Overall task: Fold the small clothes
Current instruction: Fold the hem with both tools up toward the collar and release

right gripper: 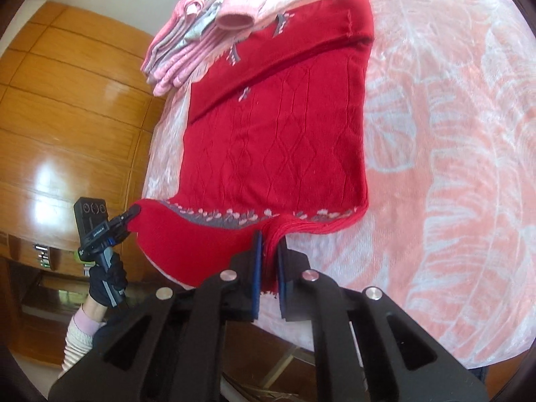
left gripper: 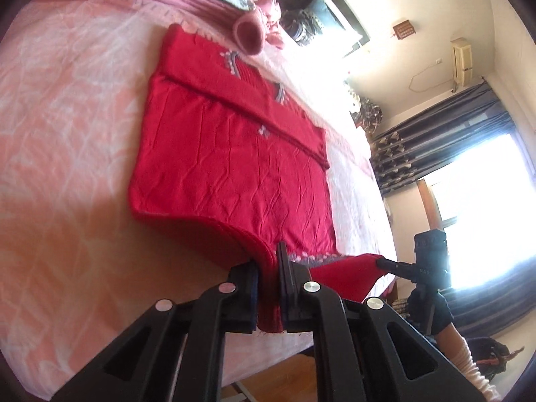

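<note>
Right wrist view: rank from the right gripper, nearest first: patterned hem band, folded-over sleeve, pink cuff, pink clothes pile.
1. Patterned hem band, just ahead of the right gripper, which clamps the sweater.
2. Folded-over sleeve, mid-sweater.
3. Pink cuff and pink clothes pile, far left: too close to call.

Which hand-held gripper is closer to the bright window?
Right. The right hand-held gripper holds the red sweater's hem on the window side; the left hand-held gripper holds it farther away.

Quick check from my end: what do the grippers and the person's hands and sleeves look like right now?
Both grippers, left and right, are black plastic with silver round bolts and dark blue pads. Each hand wears a dark glove, above a pale ribbed sleeve.
</note>
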Tool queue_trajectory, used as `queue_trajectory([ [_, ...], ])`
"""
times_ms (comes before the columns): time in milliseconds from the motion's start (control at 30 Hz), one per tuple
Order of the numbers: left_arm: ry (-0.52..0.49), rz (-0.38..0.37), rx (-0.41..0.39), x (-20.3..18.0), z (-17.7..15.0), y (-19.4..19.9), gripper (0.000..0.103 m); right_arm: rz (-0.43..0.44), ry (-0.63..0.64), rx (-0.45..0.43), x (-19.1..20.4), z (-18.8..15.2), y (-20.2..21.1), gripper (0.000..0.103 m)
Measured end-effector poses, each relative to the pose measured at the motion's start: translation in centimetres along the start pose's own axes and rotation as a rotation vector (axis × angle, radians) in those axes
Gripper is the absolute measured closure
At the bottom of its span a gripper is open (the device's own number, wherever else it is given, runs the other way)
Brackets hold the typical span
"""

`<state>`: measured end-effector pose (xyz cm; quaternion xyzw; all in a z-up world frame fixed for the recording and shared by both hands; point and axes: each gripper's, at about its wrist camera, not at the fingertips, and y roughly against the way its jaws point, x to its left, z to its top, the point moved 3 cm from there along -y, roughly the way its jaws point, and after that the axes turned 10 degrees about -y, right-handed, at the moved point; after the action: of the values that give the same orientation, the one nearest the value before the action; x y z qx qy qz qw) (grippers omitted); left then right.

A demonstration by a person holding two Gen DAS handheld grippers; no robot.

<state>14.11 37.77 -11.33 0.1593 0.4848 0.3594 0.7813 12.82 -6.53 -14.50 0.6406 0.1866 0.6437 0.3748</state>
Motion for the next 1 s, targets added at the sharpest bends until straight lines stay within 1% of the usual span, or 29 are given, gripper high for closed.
queue_trajectory([
  [67, 0.033, 0.017, -0.046, 1.0, 1.9, -0.3, 0.094, -0.012, -0.016, -0.041, 0.1, 1.9, 0.6, 0.097],
  [200, 0.082, 0.073, -0.099, 3.4, 5.3, -2.3, 0.094, -0.023, -0.073, -0.091, 0.2, 5.5, 0.3, 0.097],
  [300, 0.088, 0.121, -0.091, 5.1, 7.1, -4.6, 0.094, -0.056, -0.088, -0.093, 0.3, 8.0, -1.7, 0.097],
  [400, 0.117, 0.144, -0.092, 7.1, 8.4, -6.7, 0.094, -0.077, -0.099, -0.084, -0.2, 10.2, -3.7, 0.097],
  [467, 0.141, 0.156, -0.081, 8.4, 8.8, -7.9, 0.094, -0.047, -0.133, -0.083, -1.2, 12.0, -4.9, 0.097],
  [533, 0.152, 0.154, -0.070, 9.4, 9.3, -9.0, 0.094, -0.019, -0.174, -0.064, -2.7, 13.2, -5.8, 0.097],
  [600, 0.147, 0.151, -0.046, 10.1, 9.8, -9.9, 0.093, -0.017, -0.185, -0.055, -3.6, 14.1, -6.8, 0.097],
  [667, 0.173, 0.133, -0.008, 11.2, 9.9, -10.6, 0.090, -0.011, -0.187, -0.036, -4.3, 14.8, -7.6, 0.096],
  [700, 0.201, 0.113, 0.006, 11.8, 10.0, -10.6, 0.088, -0.006, -0.185, -0.026, -4.6, 15.1, -8.0, 0.090],
  [733, 0.232, 0.081, 0.007, 12.3, 10.0, -10.4, 0.086, -0.006, -0.184, -0.022, -4.9, 15.4, -8.1, 0.090],
  [767, 0.247, 0.049, 0.008, 12.7, 10.0, -10.0, 0.081, -0.005, -0.181, -0.023, -5.1, 15.5, -8.0, 0.088],
  [833, 0.246, 0.035, 0.010, 13.5, 10.5, -8.6, 0.073, 0.009, -0.196, -0.033, -5.7, 15.9, -7.5, 0.066],
  [867, 0.244, 0.028, -0.011, 13.9, 10.7, -7.5, 0.072, 0.020, -0.203, -0.051, -6.0, 16.1, -6.9, 0.055],
  [933, 0.251, 0.023, -0.065, 14.7, 11.0, -5.3, 0.072, 0.019, -0.201, -0.075, -6.5, 16.5, -6.0, 0.055],
  [1000, 0.214, 0.074, -0.094, 14.9, 11.5, -4.1, 0.072, 0.017, -0.193, -0.097, -6.6, 16.8, -5.4, 0.055],
])
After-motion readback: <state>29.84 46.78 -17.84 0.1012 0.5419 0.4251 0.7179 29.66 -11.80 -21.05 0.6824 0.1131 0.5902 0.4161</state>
